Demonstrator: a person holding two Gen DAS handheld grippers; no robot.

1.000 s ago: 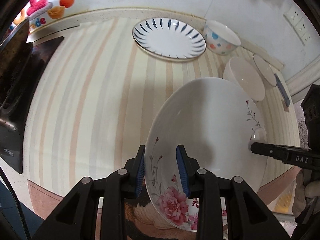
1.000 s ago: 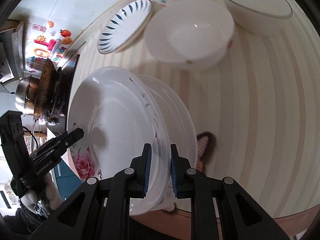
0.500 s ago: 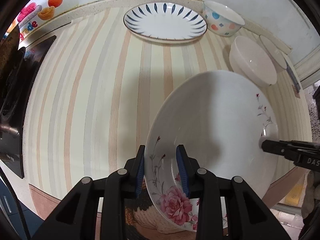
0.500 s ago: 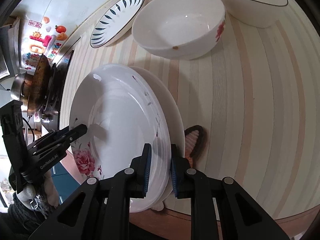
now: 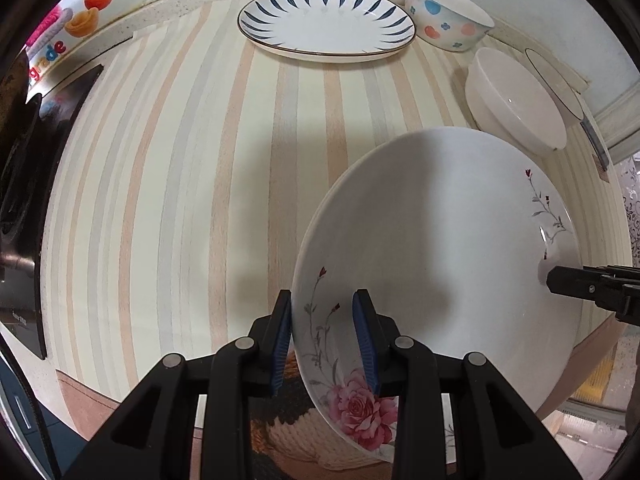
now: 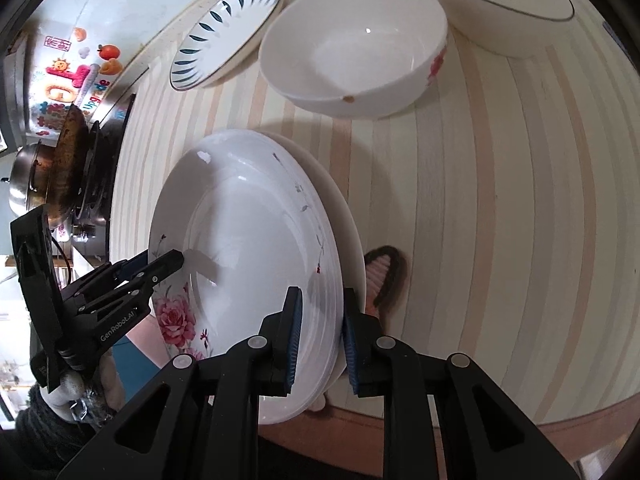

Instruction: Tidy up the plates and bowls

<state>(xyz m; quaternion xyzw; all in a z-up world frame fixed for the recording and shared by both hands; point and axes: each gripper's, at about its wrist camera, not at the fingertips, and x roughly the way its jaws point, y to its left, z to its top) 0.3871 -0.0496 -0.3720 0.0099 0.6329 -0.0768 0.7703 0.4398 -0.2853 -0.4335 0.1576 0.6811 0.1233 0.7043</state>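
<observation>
Left wrist: left gripper (image 5: 323, 332) clamps the rose plate (image 5: 440, 264) rim, tilted above the striped surface (image 5: 180, 200) (two-point hold steadies it).
Right wrist: right gripper (image 6: 320, 334) pinches the opposite rim, seemingly plain plate (image 6: 352, 232) underneath too; bowls (image 6: 356, 48) beyond.

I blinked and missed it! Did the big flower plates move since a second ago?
Yes. The stack of rose plates came lower, nearer the striped counter, so the white bowl looks closer. Both the left hand-held gripper and the right hand-held gripper stayed clamped on the rims. The blue-patterned plate didn't move.
</observation>
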